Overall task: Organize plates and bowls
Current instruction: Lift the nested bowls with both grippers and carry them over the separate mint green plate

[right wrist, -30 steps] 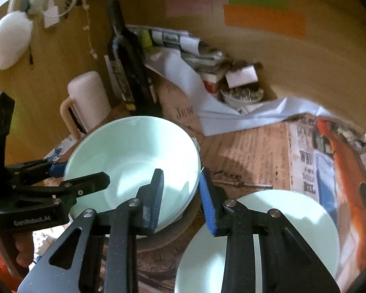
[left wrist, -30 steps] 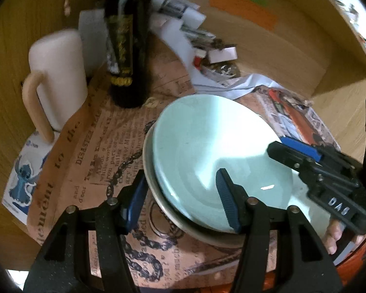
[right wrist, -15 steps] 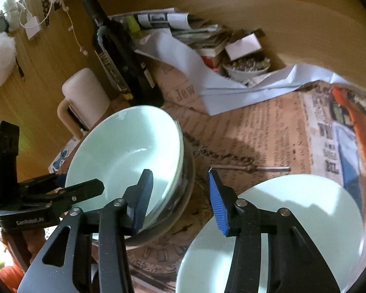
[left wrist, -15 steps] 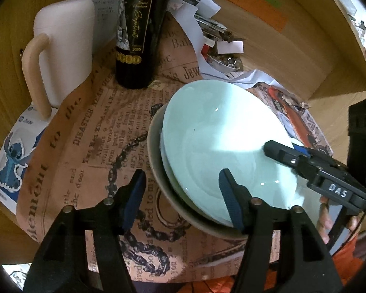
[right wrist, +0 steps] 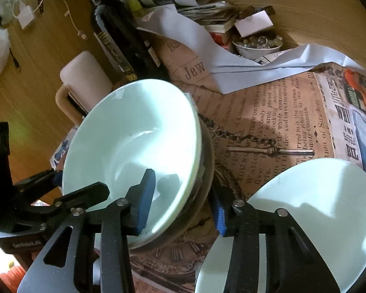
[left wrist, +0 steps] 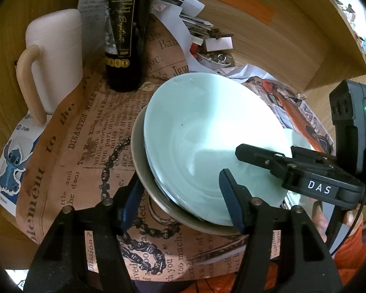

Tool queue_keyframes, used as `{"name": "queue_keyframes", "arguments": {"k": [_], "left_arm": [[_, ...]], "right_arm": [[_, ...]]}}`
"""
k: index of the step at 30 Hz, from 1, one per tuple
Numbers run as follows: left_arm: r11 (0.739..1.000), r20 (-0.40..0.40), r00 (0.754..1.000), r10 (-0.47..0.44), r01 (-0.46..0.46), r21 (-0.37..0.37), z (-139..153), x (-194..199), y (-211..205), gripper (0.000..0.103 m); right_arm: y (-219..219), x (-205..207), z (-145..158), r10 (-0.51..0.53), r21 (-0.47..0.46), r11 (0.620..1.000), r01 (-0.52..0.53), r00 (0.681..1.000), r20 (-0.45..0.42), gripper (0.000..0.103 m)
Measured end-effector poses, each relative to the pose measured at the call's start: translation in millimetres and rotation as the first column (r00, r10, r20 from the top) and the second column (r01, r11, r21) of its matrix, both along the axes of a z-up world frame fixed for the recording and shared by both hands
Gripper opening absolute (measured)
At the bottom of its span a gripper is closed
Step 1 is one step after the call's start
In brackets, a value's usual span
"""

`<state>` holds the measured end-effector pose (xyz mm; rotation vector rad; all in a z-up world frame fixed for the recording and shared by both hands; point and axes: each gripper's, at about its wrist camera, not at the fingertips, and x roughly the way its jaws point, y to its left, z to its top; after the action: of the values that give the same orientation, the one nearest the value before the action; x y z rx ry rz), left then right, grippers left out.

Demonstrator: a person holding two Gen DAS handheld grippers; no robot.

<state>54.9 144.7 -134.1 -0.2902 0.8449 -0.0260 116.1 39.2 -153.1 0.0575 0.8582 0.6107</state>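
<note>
A pale green bowl sits tilted inside a grey-brown bowl on the newspaper-covered table; both show in the right wrist view, the green bowl and the grey bowl's rim. My left gripper is open, its jaws straddling the near rims of both bowls. My right gripper is open, its jaws straddling the stacked rims on the other side. A pale green plate lies flat at the lower right.
A dark wine bottle and a cream mug stand behind the bowls at the left. Papers and a small dish of trinkets lie at the back against the wooden wall. A Stitch sticker card lies at the left edge.
Both grippers have opened wider and moved in, so their jaws now straddle the rims. The green bowl has settled tilted in the grey bowl.
</note>
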Motion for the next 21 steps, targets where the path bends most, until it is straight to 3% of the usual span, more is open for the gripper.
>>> {"name": "queue_keyframes", "arguments": {"k": [6,21], "left_arm": [[0.998,0.007,0.999,0.033,-0.033,0.047,0,2,-6,0.062],[0.999,0.053,0.998,0.028,-0.03,0.04,19,10,-13,0.062]], "right_arm": [[1,-9,5,-0.015,-0.036,0.999,0.017,0.999,0.053,0.037],[-18,-11,18,-0.061,0.016,0.998,0.06,0.994,0.088,0.036]]}}
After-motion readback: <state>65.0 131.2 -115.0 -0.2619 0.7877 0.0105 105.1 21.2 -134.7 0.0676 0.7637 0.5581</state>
